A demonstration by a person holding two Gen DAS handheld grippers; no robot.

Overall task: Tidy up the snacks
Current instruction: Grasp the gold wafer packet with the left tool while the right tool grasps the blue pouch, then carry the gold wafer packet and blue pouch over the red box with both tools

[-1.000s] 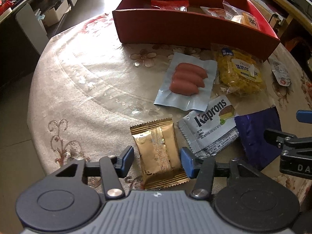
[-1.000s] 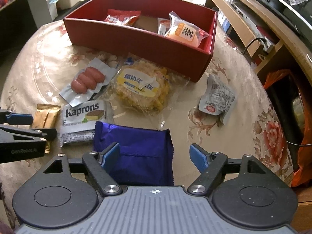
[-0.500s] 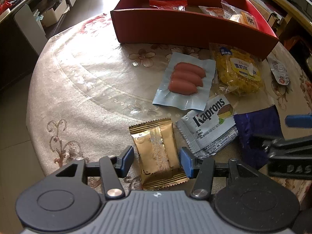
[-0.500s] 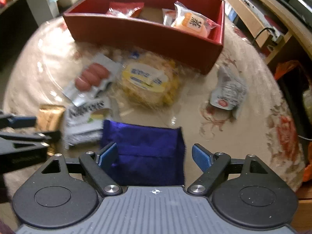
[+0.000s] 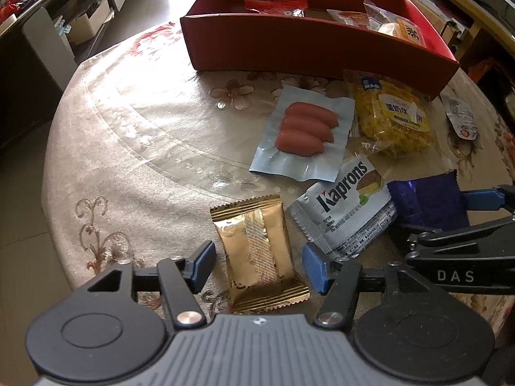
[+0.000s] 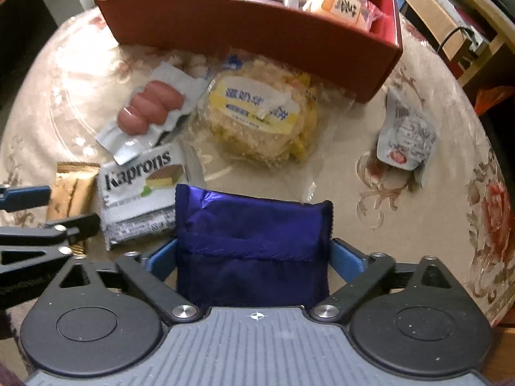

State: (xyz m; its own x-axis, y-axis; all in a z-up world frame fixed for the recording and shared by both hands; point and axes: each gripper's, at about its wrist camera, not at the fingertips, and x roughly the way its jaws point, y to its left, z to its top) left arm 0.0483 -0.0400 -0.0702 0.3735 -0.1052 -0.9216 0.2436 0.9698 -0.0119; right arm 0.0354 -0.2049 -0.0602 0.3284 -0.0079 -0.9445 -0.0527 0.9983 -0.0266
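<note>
Near the red box (image 6: 251,29) on the counter (image 5: 128,148), the left tongs (image 5: 257,265) have just widened, unclenched astride the gold packet (image 5: 257,251), while the right tongs (image 6: 254,259), also just widened, straddle the blue pouch (image 6: 252,244), likely light, soft and crinkly, best pinched across its side edges.

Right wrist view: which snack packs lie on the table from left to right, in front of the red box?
gold pack → Kaprons pack → blue pack → small white sachet
</note>
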